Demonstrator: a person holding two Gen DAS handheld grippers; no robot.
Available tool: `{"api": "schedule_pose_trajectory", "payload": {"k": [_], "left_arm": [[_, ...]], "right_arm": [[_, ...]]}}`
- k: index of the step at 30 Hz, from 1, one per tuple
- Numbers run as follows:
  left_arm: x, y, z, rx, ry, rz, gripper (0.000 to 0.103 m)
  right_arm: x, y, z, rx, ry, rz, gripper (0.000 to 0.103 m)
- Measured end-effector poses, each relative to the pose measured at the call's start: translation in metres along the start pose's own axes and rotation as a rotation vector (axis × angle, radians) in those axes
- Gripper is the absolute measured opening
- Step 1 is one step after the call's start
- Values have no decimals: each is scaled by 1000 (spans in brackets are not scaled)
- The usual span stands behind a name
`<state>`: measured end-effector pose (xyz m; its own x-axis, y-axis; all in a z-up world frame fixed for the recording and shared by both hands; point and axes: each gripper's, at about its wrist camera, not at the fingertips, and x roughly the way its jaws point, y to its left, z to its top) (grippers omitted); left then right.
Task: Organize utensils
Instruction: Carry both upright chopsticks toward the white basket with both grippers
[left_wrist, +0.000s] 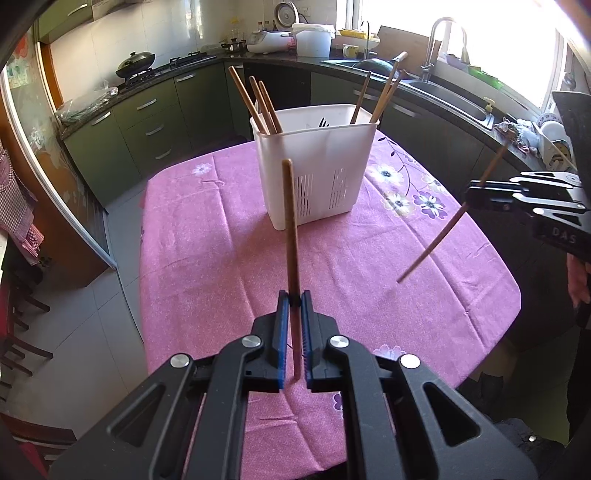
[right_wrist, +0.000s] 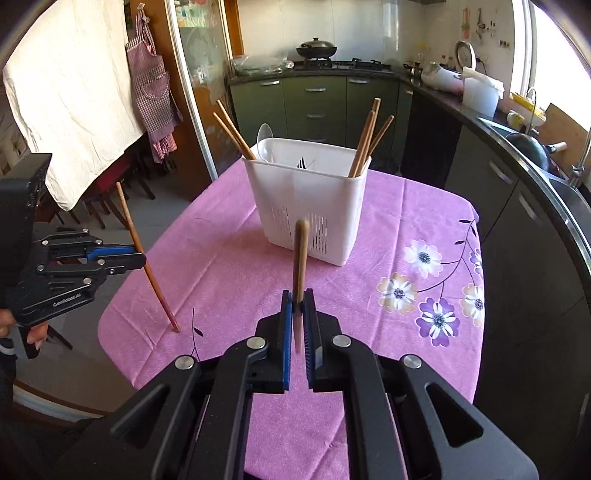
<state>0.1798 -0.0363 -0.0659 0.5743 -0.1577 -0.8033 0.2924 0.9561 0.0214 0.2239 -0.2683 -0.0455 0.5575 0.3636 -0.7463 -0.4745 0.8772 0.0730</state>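
A white utensil caddy (left_wrist: 314, 166) (right_wrist: 308, 206) stands on the pink flowered tablecloth, with several wooden chopsticks leaning out of both ends and a white spoon (right_wrist: 265, 138) and dark utensil tips in the middle. My left gripper (left_wrist: 294, 298) (right_wrist: 142, 260) is shut on one wooden chopstick (left_wrist: 290, 221) (right_wrist: 147, 266), held upright above the cloth. My right gripper (right_wrist: 298, 297) (left_wrist: 471, 195) is shut on another wooden chopstick (right_wrist: 301, 254) (left_wrist: 436, 243), also above the cloth. Both grippers are short of the caddy.
The table (left_wrist: 221, 258) stands in a kitchen, with green cabinets (left_wrist: 155, 122) behind, a sink and tap (left_wrist: 443, 85) at the right, a wok (left_wrist: 135, 62) on the stove, an apron (right_wrist: 151, 88) and chairs at the left.
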Motion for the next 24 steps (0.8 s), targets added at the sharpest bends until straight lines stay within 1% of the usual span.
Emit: {"api": "schedule_pose_trajectory", "payload": {"k": [4,7,16,24], "left_arm": [[-5,-4,-2,16,-17,5,7],[-7,-5,-2,22,-17,9,7],[-14,-9,-4,36,-20,2,7],[-22,-12,7,43,-36,-7,7]], "right_arm": [[-19,-9,-21,20,-24,5,7],[-24,-15,-30,30,-24,9,7],[-13,-23,-39,34,-6,29,7],[-12,-25,-39,39,-9,37,7]]}}
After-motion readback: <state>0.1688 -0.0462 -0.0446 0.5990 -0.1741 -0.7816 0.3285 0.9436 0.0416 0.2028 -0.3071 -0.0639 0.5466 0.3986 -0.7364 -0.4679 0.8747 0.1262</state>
